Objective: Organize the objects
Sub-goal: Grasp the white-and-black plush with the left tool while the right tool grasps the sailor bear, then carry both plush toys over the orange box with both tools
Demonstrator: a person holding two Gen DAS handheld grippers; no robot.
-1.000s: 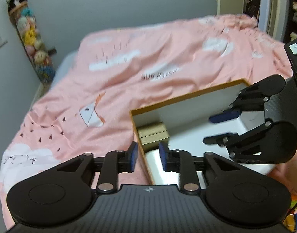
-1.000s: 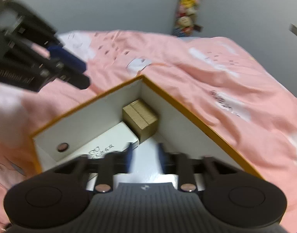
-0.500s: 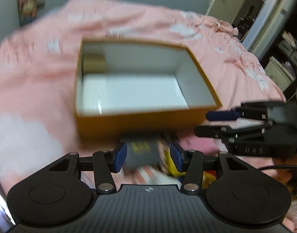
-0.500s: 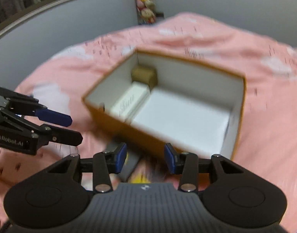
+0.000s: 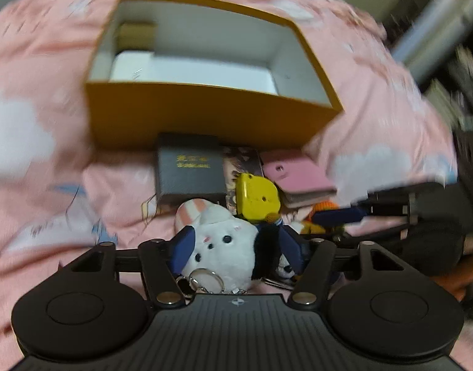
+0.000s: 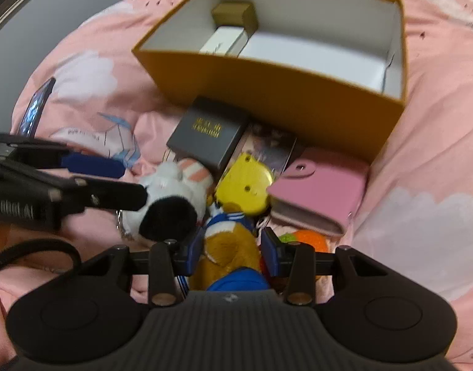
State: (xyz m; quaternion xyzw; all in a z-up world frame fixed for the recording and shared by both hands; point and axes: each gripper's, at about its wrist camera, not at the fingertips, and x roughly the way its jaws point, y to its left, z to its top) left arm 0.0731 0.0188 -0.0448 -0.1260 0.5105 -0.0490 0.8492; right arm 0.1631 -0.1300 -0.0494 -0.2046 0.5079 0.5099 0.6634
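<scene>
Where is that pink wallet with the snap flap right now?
In both wrist views the pink snap-flap wallet lies on the pink bedspread, just in front of the orange cardboard box, right of the yellow plastic toy.

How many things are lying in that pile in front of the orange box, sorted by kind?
Soft toys: 2, a white bunny and a brown plush.
Boxes or cases: 2, a black box and a yellow case.
Wallets: 1, pink wallet.
Picture cards: 1, card.
Orange item, unclear: 1.
Total: 7.
</scene>
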